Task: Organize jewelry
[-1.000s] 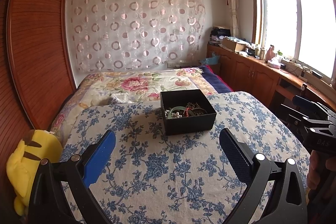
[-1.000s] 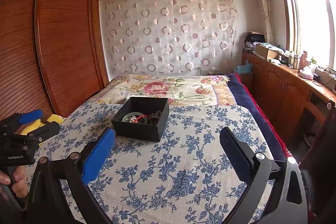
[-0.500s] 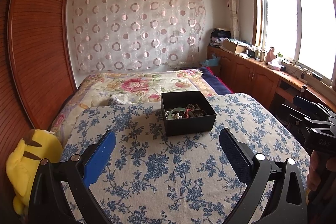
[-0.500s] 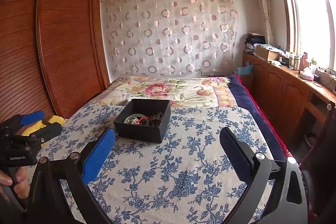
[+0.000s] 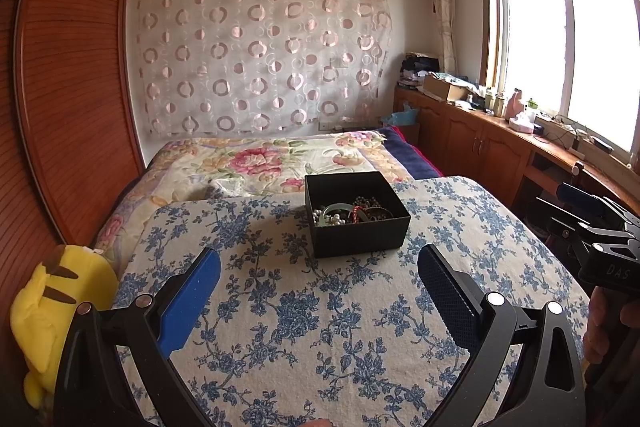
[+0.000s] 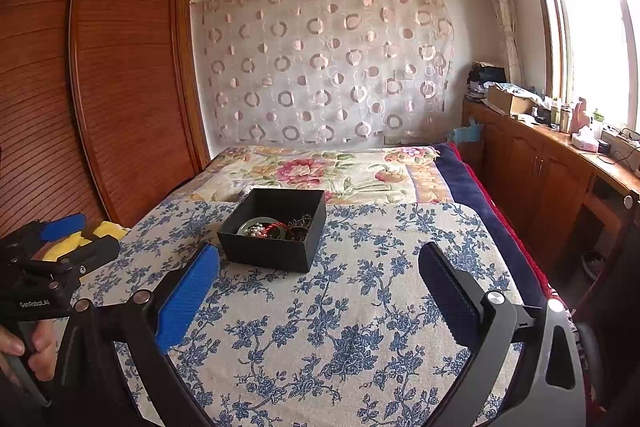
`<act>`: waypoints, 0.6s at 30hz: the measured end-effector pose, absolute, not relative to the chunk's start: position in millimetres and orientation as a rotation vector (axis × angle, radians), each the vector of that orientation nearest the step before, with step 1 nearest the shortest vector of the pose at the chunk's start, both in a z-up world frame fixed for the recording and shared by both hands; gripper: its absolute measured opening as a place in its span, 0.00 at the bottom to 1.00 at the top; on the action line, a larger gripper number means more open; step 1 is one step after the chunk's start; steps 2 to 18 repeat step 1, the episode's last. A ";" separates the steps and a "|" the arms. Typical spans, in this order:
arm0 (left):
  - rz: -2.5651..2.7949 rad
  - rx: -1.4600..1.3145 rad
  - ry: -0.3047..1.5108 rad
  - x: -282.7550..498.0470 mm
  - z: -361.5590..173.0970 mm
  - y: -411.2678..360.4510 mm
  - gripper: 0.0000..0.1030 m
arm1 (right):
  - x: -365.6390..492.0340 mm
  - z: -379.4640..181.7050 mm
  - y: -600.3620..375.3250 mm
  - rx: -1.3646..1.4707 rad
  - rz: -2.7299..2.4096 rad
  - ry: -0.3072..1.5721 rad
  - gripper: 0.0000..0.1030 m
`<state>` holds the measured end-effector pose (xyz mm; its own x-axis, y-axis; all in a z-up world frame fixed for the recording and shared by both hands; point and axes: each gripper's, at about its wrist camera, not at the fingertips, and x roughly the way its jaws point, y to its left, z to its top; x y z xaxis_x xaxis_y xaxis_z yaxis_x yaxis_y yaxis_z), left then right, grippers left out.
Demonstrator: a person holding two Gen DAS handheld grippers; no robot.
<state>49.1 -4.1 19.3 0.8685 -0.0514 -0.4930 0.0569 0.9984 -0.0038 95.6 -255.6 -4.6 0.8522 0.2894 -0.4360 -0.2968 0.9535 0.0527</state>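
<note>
Sitting open-topped on a blue-flowered cloth [image 5: 320,315] spread over the bed, the black box [image 5: 362,239] serves as the landmark for everything around it. Far to the left of the box, at the bed's edge against the ribbed wooden wardrobe [image 5: 72,99], lies a yellow plush toy [image 5: 52,311]. Nearer the camera and to the left of the box, the left claw [image 5: 319,267] hovers above the cloth with its jaws spread wide and nothing between them, one blue pad and one dark pad flanking bare fabric just short of the box's front wall. Inside the box is the jewelry [image 5: 350,213]: a tangle of pale beads, a greenish bangle, a red cord and darker chains, heaped toward the front half. Beyond the box, a quilt with pink flowers [image 5: 272,159] covers the rest of the bed up to a curtain [image 5: 260,51] patterned with circles. To the right of the box, seen best in the right wrist view, the right claw [image 6: 319,267] is likewise released and empty, its blue pad close to the box's near left corner [image 6: 276,251] and its dark pad well out over the cloth. In the left wrist view this second tool shows at the frame's right edge, gripped by a hand [image 5: 604,327]. Farther right of the box, wooden cabinets [image 6: 548,183] run beneath a bright window [image 5: 568,39].
</note>
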 end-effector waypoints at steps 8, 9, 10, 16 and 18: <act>-0.057 0.011 0.516 49.1 19.2 -4.1 0.93 | 95.7 -4.6 -255.5 -0.016 0.309 0.456 0.98; -0.057 0.011 0.516 49.1 19.2 -4.1 0.93 | 95.7 -4.6 -255.5 -0.016 0.309 0.456 0.98; -0.057 0.011 0.516 49.1 19.2 -4.1 0.93 | 95.7 -4.6 -255.5 -0.016 0.309 0.456 0.98; -0.057 0.011 0.516 49.1 19.2 -4.1 0.93 | 95.7 -4.6 -255.5 -0.016 0.309 0.456 0.98; -0.057 0.011 0.516 49.1 19.2 -4.1 0.93 | 95.7 -4.6 -255.5 -0.016 0.309 0.456 0.98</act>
